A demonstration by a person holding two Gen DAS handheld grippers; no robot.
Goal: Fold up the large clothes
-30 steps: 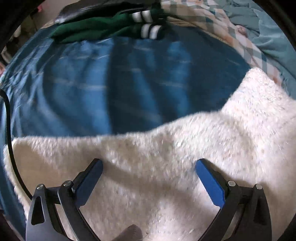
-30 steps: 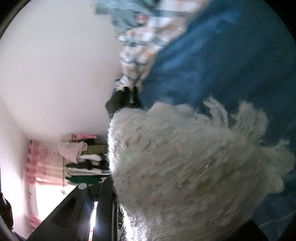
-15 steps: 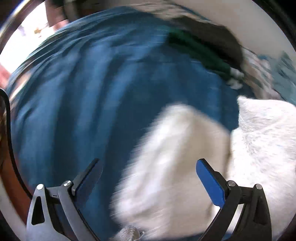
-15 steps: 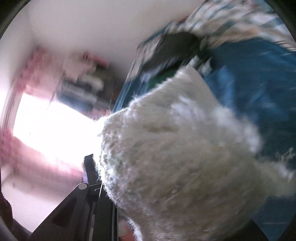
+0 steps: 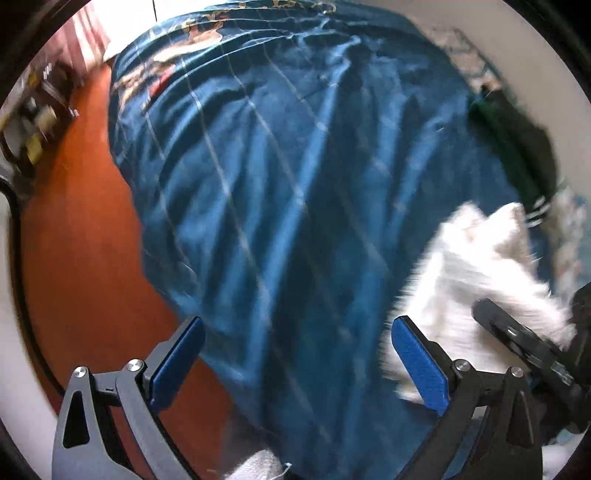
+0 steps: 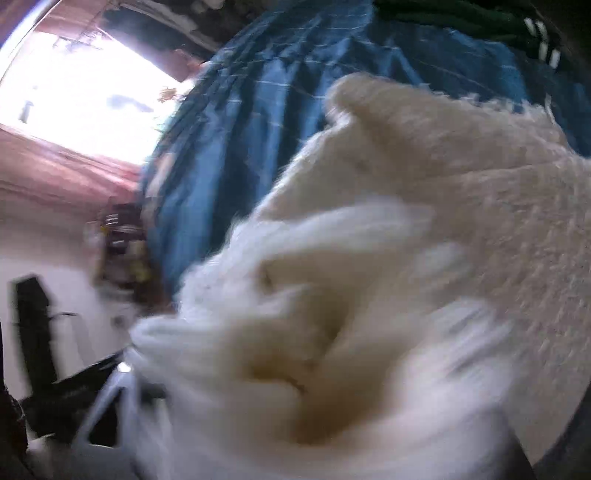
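A fluffy white garment (image 6: 424, 240) fills most of the right wrist view, bunched up and blurred close to the camera, and hides my right gripper's fingers. In the left wrist view the same white garment (image 5: 476, 269) hangs at the right edge, with the other black gripper (image 5: 524, 343) against it. My left gripper (image 5: 295, 365) is open and empty above the blue bedspread (image 5: 295, 184), its blue pads (image 5: 421, 362) wide apart. A small white bit of fabric (image 5: 258, 465) shows at the bottom edge.
A dark green garment with white stripes (image 5: 517, 147) lies at the far right of the bed, also in the right wrist view (image 6: 480, 18). An orange-red floor (image 5: 74, 240) lies left of the bed edge. A bright window (image 6: 74, 92) and shelves are beyond.
The white garment has left my left gripper's span and now hangs at the right. The left camera has swung left to the bed edge and floor. The right gripper has turned with the garment.
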